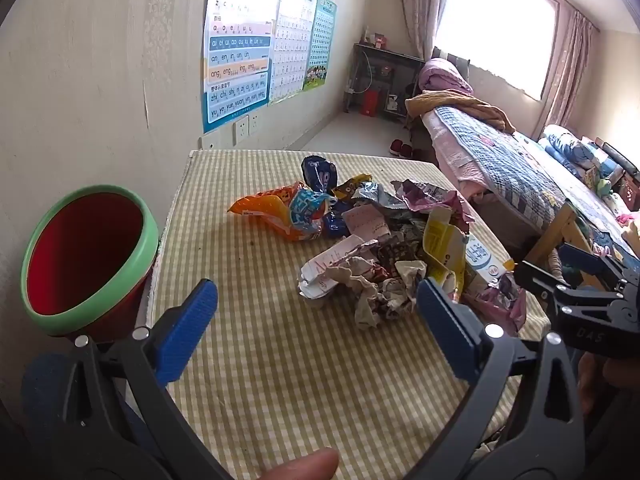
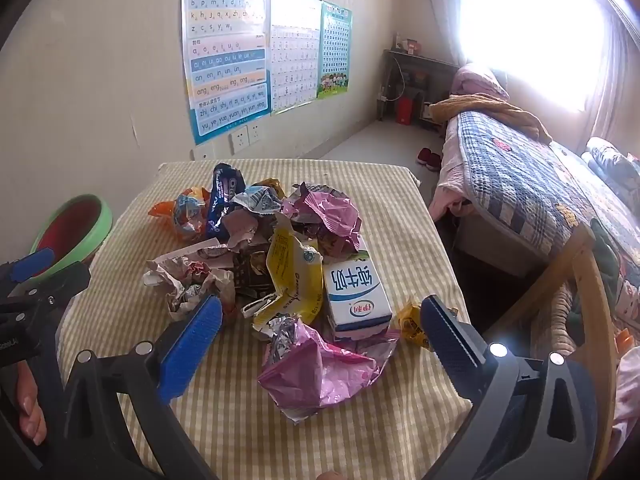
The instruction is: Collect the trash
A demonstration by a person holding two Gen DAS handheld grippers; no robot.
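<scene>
A loose heap of trash (image 2: 272, 256) is seen on the checked cloth of the table (image 2: 360, 432), made up of crumpled paper (image 2: 188, 280), an orange snack bag (image 1: 268, 212), a dark blue wrapper (image 2: 224, 196) and a torn yellow packet (image 2: 292, 276). A white milk carton (image 2: 356, 296) is laid on its side at the heap's right edge, and a crushed pink wrapper (image 2: 320, 372) is spread nearest the camera. A red bin with a green rim (image 1: 88, 256) is stood open-mouthed just beside the table's left edge.

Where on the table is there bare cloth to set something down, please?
The checked cloth is bare on the left, between the trash pile and the red bin, and along the near edge. The middle and right are crowded, from orange wrapper to milk carton.
</scene>
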